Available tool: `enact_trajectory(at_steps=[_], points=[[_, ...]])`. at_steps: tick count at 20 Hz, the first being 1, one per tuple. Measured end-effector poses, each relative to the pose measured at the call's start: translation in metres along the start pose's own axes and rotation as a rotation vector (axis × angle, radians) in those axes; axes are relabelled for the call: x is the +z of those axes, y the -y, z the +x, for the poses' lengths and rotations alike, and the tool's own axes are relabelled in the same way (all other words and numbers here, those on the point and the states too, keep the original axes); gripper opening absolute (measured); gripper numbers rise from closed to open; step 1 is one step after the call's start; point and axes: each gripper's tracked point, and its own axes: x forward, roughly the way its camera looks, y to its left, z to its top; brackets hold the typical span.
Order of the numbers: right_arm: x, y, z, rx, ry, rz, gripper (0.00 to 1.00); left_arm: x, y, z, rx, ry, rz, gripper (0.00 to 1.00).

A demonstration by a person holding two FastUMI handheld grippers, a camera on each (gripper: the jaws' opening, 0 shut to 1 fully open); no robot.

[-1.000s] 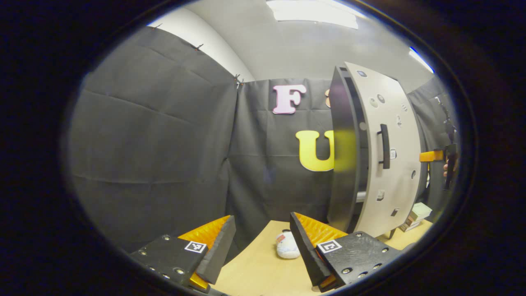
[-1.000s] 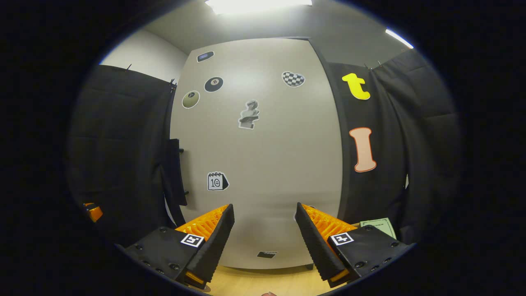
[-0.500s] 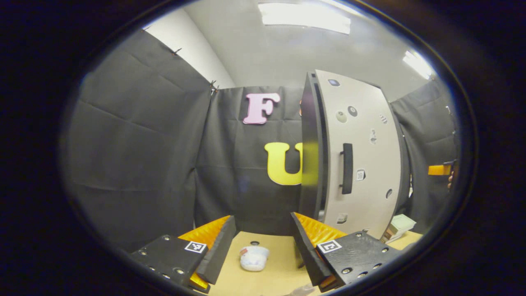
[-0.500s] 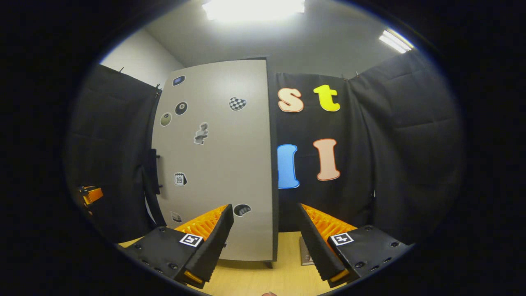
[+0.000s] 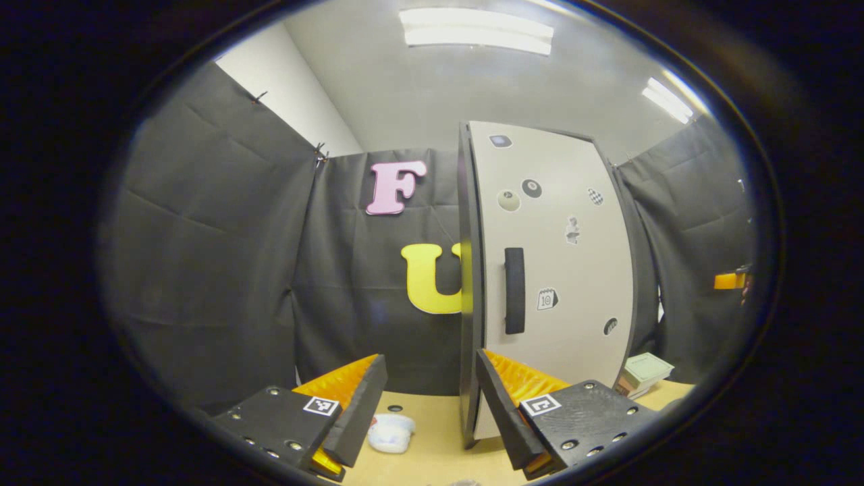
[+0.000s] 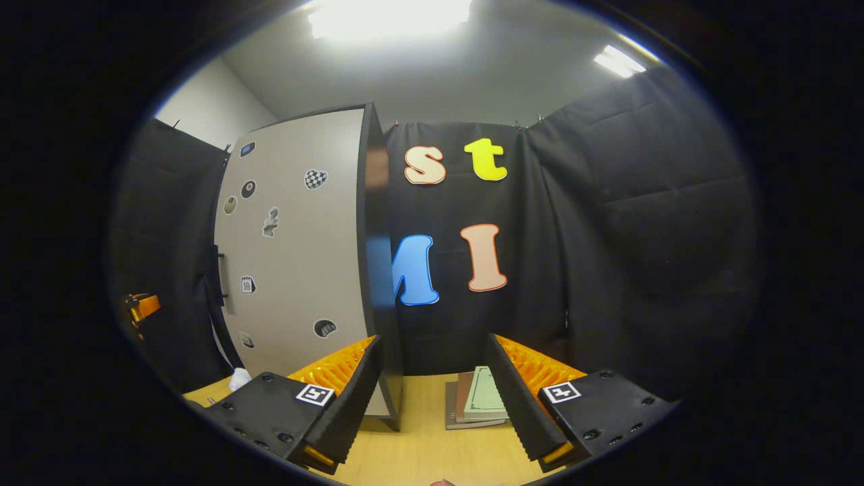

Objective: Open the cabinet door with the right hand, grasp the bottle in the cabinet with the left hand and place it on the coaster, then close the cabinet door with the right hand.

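The cabinet (image 5: 567,270) stands on the wooden table with its pale, sticker-covered door flat against the dark body and a black handle (image 5: 514,290) near the door's left edge. A small white bottle-like thing (image 5: 390,432) lies on the table left of the cabinet, just beyond my left gripper (image 5: 429,356); I cannot tell what is under it. My left gripper is open and holds nothing. My right gripper (image 6: 433,339) is also open and holds nothing, off the cabinet's (image 6: 297,256) right front corner. The white thing (image 6: 237,379) peeks out low at the left.
A short stack of books (image 6: 479,405) lies on the table (image 6: 418,459) right of the cabinet, just past my right fingers; the same books (image 5: 644,374) show beside the cabinet. The other gripper (image 5: 732,280) shows at the far right edge.
The cabinet door went from ajar to flat shut. My right gripper drew back from the door and swung right toward the books. The left gripper view shifted so the cabinet sits nearer centre.
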Motion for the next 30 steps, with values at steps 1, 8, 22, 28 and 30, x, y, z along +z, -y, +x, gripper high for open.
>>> enact_trajectory(at_steps=[1, 8, 22, 28, 30], points=[[-0.002, 0.003, -0.003, -0.004, -0.004, -0.014, 0.96, -0.003, -0.001, 0.0, 0.007, -0.007, 0.001, 0.8], [-0.005, 0.002, -0.006, 0.014, 0.002, -0.042, 0.96, -0.004, -0.013, -0.011, 0.047, -0.03, 0.016, 0.82], [0.001, -0.019, 0.005, 0.059, 0.033, -0.005, 0.96, -0.004, -0.036, -0.026, 0.074, -0.053, 0.034, 0.8], [0.007, -0.031, 0.01, 0.068, 0.057, 0.011, 0.96, -0.003, -0.047, -0.033, 0.081, -0.051, 0.035, 0.8], [0.005, -0.031, 0.01, 0.068, 0.056, 0.016, 0.96, -0.001, -0.051, -0.034, 0.084, -0.051, 0.038, 0.8]])
